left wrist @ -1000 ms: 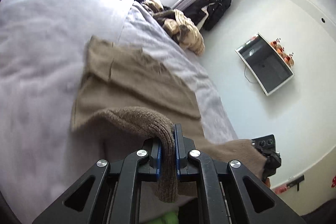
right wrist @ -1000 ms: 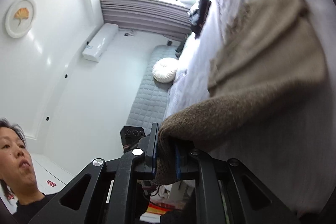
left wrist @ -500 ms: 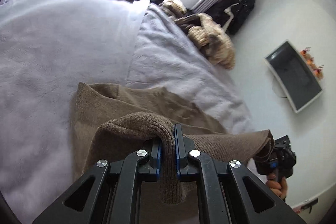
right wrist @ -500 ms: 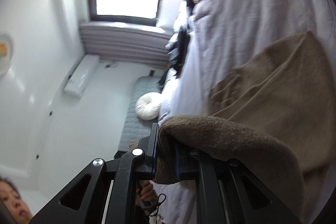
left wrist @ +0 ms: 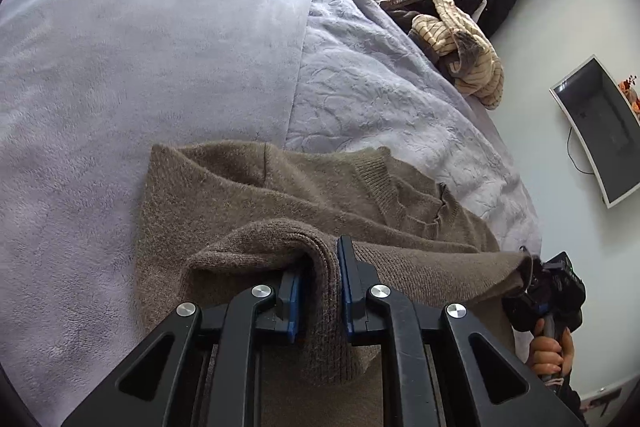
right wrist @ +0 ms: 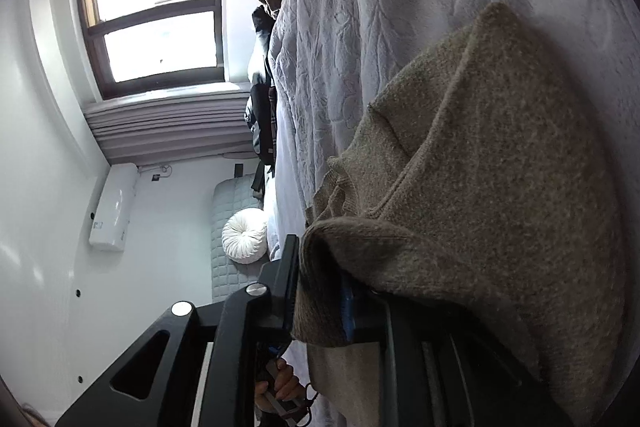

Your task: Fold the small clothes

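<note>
The pale lilac plush bedspread [left wrist: 168,39] carries my brown knitted sweater [left wrist: 304,195], half doubled over. Both jaws are opening, hem still between them: left gripper [left wrist: 320,287], right gripper [right wrist: 320,291]. I'd lay edges flush before withdrawing.

- Daylight pours through the window [right wrist: 156,23], blown out to white glare.
- The bed cover [left wrist: 152,39] is evenly lit with soft shadows.
- Fisheye bending curves the edges; the corners go black.
- Focus is fairly sharp.
</note>
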Action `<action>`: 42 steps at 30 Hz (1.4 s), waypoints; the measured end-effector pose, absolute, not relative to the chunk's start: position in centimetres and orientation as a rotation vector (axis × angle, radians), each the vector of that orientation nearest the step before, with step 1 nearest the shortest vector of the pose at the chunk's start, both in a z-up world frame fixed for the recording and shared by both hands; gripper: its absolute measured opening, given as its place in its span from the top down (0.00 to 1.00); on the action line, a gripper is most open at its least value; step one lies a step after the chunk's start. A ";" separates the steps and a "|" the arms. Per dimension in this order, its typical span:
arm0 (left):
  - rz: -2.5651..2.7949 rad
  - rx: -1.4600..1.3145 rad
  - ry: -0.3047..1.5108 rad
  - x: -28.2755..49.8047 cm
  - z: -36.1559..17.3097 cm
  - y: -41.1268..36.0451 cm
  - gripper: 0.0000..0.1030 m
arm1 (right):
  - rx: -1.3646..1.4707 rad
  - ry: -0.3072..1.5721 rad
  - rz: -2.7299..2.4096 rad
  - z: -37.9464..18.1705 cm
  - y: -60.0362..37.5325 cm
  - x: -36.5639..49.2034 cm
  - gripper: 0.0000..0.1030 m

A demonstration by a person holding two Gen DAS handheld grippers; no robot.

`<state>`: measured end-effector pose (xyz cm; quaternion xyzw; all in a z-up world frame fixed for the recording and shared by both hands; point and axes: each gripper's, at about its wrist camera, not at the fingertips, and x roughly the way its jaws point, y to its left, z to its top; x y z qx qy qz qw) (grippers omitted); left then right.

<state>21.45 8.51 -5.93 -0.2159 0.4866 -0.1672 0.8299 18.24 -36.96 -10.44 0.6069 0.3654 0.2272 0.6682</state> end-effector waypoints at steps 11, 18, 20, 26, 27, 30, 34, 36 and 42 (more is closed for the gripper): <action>-0.332 -0.363 0.916 19.6 -2.1 8.3 0.22 | 1.265 0.781 0.509 -6.0 -36.9 17.9 0.33; -0.305 -0.284 0.959 18.3 -2.7 8.3 0.22 | 1.170 0.849 0.431 -5.9 -37.1 16.8 0.33; -0.297 -0.304 0.986 17.4 -3.3 9.2 0.22 | 1.095 0.871 0.418 -5.2 -36.8 15.8 0.33; -0.306 -0.345 1.075 13.1 -5.6 12.4 0.22 | 0.789 0.930 0.323 -3.6 -36.3 10.1 0.33; -0.312 -0.336 1.087 12.3 -5.8 12.8 0.22 | 0.775 0.928 0.306 -3.6 -36.6 9.3 0.33; -0.345 -0.337 1.108 10.8 -6.4 13.1 0.22 | 0.751 0.918 0.240 -3.6 -38.1 6.9 0.33; -0.418 -0.367 1.124 10.0 -6.9 12.9 0.22 | 0.800 0.944 0.232 -4.8 -39.9 5.3 0.33; -0.439 -0.381 1.130 9.9 -7.1 12.7 0.22 | 0.812 0.973 0.270 -5.5 -39.8 5.3 0.35; -0.474 -0.428 1.146 10.0 -7.5 12.8 0.53 | 0.809 1.066 0.349 -7.1 -38.5 5.6 0.94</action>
